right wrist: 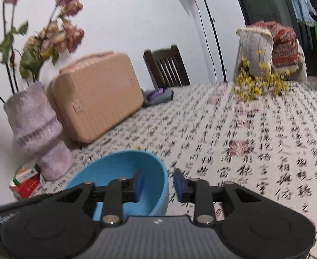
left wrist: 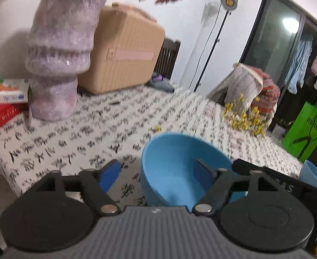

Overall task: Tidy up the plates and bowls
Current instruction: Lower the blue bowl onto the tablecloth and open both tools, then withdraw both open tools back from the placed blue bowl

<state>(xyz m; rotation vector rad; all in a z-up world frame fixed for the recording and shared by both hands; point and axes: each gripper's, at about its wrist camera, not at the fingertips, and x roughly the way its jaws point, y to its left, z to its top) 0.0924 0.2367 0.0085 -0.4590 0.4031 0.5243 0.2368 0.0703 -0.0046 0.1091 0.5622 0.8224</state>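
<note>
A blue bowl stands on the patterned tablecloth, and both grippers are at it from opposite sides. My left gripper is open and straddles the bowl's left wall, with one blue pad inside the bowl and the other outside, well clear of it. In the right wrist view the same bowl sits low on the left. My right gripper is open around its right wall, one pad inside and one outside, with small gaps on both sides. The right gripper's black body shows beside the bowl.
A fuzzy lilac vase with dried flowers, a beige suitcase and small boxes stand at the back left. Yellow flowers and cushions lie at the far right. Light-blue ware shows at the right edge. A dark chair stands behind the table.
</note>
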